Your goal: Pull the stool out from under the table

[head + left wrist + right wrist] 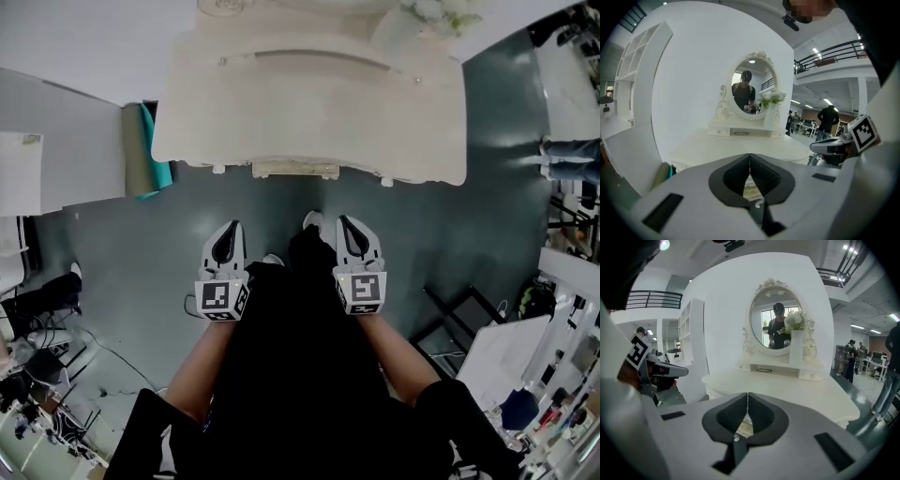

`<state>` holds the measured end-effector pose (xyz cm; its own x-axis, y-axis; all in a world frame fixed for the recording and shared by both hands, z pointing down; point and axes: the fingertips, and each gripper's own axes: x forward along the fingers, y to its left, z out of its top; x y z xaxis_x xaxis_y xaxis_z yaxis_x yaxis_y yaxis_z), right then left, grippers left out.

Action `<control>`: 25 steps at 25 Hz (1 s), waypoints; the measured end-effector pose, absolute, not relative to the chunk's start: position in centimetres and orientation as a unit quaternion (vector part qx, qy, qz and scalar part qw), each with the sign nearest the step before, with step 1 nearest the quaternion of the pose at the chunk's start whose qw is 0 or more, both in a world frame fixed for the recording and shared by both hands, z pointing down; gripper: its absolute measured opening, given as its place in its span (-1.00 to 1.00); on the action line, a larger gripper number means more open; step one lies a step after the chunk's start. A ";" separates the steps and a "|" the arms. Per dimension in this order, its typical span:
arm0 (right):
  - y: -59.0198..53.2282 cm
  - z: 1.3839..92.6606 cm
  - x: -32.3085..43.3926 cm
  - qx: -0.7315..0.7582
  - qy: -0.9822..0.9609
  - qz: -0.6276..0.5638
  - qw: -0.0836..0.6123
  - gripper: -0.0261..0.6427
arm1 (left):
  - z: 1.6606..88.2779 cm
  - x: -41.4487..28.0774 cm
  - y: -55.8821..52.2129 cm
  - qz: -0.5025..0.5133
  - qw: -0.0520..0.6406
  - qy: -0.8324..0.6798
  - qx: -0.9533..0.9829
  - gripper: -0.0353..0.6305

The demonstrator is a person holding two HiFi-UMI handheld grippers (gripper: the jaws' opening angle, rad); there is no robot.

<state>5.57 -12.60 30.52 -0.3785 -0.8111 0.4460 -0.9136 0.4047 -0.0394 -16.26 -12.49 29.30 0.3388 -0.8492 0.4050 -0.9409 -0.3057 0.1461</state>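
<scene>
The white dressing table (309, 103) stands straight ahead of me. Only the pale front edge of the stool (295, 170) shows from under its front rim; the rest is hidden. Both grippers hang side by side over the grey floor, a short way back from that edge. My left gripper (228, 228) is shut and empty, its jaws meeting in the left gripper view (750, 157). My right gripper (345, 222) is also shut with nothing in it, and in the right gripper view (748, 397) its jaws point at the table.
An oval mirror (776, 324) and a vase of flowers (796, 341) stand at the table's back. Rolled mats (150, 150) lean left of the table. A black frame (459, 314) lies on the floor at right. A person's legs (572, 159) stand at far right.
</scene>
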 end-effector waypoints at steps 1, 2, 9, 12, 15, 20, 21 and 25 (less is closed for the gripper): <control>-12.6 31.5 5.3 0.521 -0.820 0.146 0.185 -0.87 | 30.5 -16.4 -12.6 0.128 0.186 -0.563 0.795 -0.85; -12.6 32.5 5.1 0.517 -0.821 0.150 0.189 -0.87 | 31.7 -16.5 -12.7 0.129 0.192 -0.563 0.793 -0.85; -13.8 40.5 6.2 0.547 -0.795 0.179 0.191 -0.87 | 39.1 -16.8 -13.6 0.157 0.193 -0.538 0.805 -0.85; -14.5 43.3 5.8 0.548 -0.794 0.173 0.196 -0.87 | 41.5 -17.1 -14.1 0.146 0.196 -0.541 0.804 -0.85; -14.6 46.1 5.0 0.539 -0.803 0.148 0.207 -0.86 | 44.6 -17.5 -14.0 0.145 0.194 -0.541 0.805 -0.85; -15.2 51.5 4.3 0.512 -0.820 0.120 0.226 -0.86 | 50.7 -17.3 -14.9 0.151 0.190 -0.527 0.814 -0.85; -15.3 52.6 4.3 0.508 -0.822 0.116 0.230 -0.86 | 51.8 -17.4 -15.0 0.156 0.185 -0.528 0.814 -0.85; -15.0 57.3 3.7 0.485 -0.833 0.104 0.246 -0.86 | 56.6 -18.1 -15.0 0.186 0.160 -0.534 0.809 -0.85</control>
